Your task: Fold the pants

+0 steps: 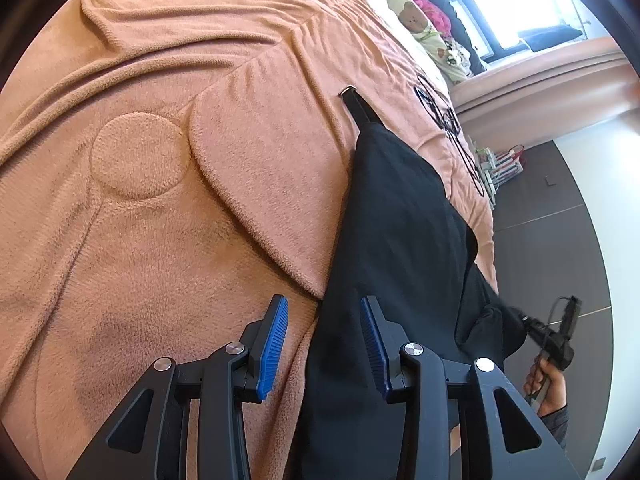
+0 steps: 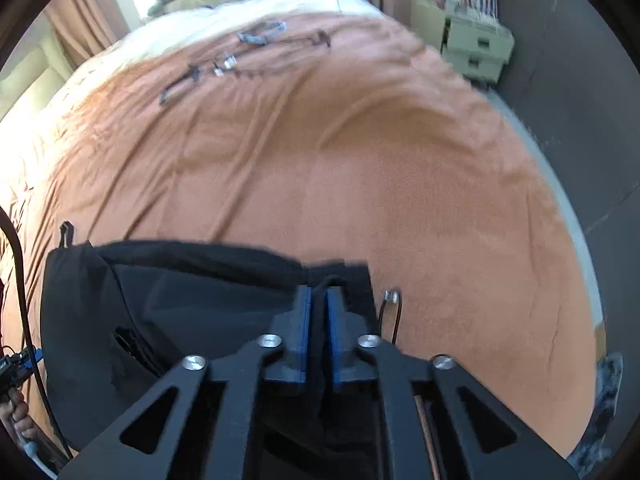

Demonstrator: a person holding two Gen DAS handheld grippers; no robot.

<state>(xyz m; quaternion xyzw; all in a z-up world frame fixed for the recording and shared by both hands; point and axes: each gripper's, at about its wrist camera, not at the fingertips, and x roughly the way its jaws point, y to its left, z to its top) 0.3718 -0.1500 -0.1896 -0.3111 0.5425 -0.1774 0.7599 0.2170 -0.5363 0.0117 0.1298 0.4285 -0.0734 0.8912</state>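
Note:
Black pants [image 1: 400, 220] lie on an orange fleece blanket [image 1: 160, 200], along its right side in the left wrist view. My left gripper [image 1: 325, 322] hovers open over the pants' left edge; its blue pads touch nothing, one over blanket and one over black cloth. In the right wrist view the pants [image 2: 180, 300] show as a folded black heap at lower left. My right gripper [image 2: 319, 312] is shut on a bunch of that cloth at the heap's right corner. A drawstring with a metal tip [image 2: 392, 298] hangs beside it.
Loose dark cables [image 2: 248, 52] lie on the blanket [image 2: 400, 180] farther up the bed. A pale drawer unit [image 2: 476, 48] stands beyond the bed's right corner on dark floor [image 1: 560, 220]. Plush toys and pillows [image 1: 420, 16] sit by the window. A hand [image 1: 544, 382] holds the right gripper's handle.

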